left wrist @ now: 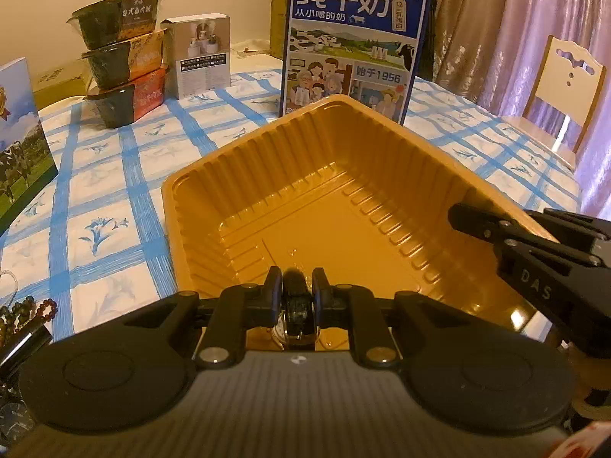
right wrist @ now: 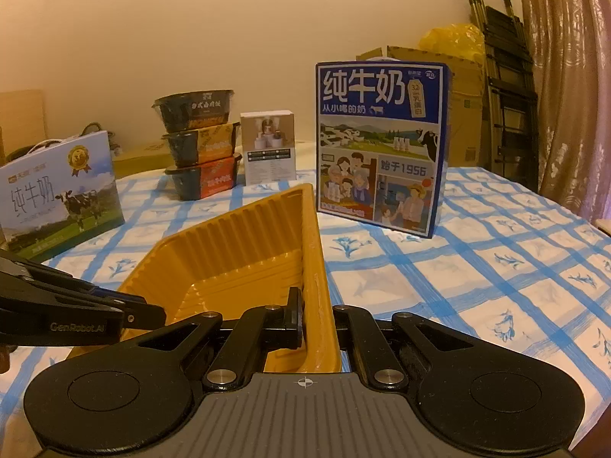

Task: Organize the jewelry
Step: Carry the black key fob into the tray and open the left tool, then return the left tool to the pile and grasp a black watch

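Left wrist view:
- My left gripper (left wrist: 297, 290) is pinching a black watch (left wrist: 296, 305) between its pads, with the strap standing up in the narrow gap and the watch face hanging below it.
- I am holding the watch over the near edge of the tray (left wrist: 214, 191), a yellow ribbed plastic one whose floor is lying bare.
- My right gripper (left wrist: 464, 219) is reaching in from the right, with its tip sitting at the tray's right rim.
- Beads (left wrist: 26, 311) are lying at the left edge on the tablecloth (left wrist: 114, 175), just beside a dark watch face (left wrist: 15, 418) in the bottom corner.
- Behind the tray a blue milk box (left wrist: 355, 38) is standing upright; bowls (left wrist: 122, 57) are stacked at the far left with a small white box (left wrist: 200, 55) beside them.
- A chair (left wrist: 565, 87) is standing at the table's right side.

Right wrist view:
- My right gripper (right wrist: 315, 316) is pressing its jaws together on the tray's (right wrist: 236, 236) near right wall, one finger inside and one outside.
- The tray is sitting tilted, its far corner rising toward the milk box (right wrist: 382, 145).
- My left gripper (right wrist: 149, 315) is coming in from the left at the tray's near left rim; from here I cannot tell how its jaws are standing, and the watch is hidden.
- A second milk box (right wrist: 61, 191) is standing at the left, with the bowls (right wrist: 198, 145) and white box (right wrist: 269, 147) farther back.
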`<state>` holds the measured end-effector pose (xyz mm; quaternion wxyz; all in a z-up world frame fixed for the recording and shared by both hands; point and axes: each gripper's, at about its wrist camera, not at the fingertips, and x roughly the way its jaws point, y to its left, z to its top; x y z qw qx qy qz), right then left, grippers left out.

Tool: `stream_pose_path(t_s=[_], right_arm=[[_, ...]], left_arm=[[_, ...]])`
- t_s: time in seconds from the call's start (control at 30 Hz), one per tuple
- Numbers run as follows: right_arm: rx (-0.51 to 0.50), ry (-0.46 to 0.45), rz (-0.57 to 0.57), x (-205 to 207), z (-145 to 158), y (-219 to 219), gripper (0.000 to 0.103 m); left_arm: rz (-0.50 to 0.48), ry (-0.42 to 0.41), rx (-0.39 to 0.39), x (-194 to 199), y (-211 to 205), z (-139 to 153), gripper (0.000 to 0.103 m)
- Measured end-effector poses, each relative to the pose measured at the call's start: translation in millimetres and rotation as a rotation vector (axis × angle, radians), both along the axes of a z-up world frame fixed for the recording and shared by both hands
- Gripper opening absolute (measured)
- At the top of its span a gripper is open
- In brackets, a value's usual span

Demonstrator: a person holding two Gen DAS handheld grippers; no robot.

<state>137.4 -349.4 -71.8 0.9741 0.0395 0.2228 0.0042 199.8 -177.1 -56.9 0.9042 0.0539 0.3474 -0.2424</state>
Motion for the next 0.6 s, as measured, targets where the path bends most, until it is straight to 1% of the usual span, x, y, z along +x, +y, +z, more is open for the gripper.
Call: stream_pose_path(t_s=[0.07, 0.1, 0.17, 0.23, 0.3, 0.37, 0.5, 0.6], right_arm=[[0.0, 0.002, -0.001, 0, 0, 0, 0.005], [-0.002, 0.002, -0.003, 1, 0, 0, 0.005], [-0.001, 0.003, -0.005, 1, -1, 0, 0.005], [0.0, 0.004, -0.008, 1, -1, -1, 0.005], [-0.003, 0.005, -0.011, 1, -2, 0, 0.005], [-0.004, 0.006, -0.014, 2, -2, 0, 0.005], [-0.009, 0.006, -0.023, 2, -2, 1, 0.005], [-0.021, 0.004, -0.033, 1, -2, 4, 0.005]], left_arm=[[0.002, -0.011, -0.013, 0, 1, 2, 0.016], [0.008, -0.014, -0.02, 1, 2, 4, 0.023], [0.03, -0.024, -0.03, 0, 6, 8, 0.03], [0.046, -0.033, -0.053, -1, 13, 13, 0.031], [0.071, -0.042, -0.078, -5, 24, 19, 0.035], [0.096, -0.062, -0.09, -11, 37, 25, 0.036], [0.133, -0.102, -0.065, -26, 64, 32, 0.039], [0.168, -0.116, -0.02, -38, 84, 31, 0.039]])
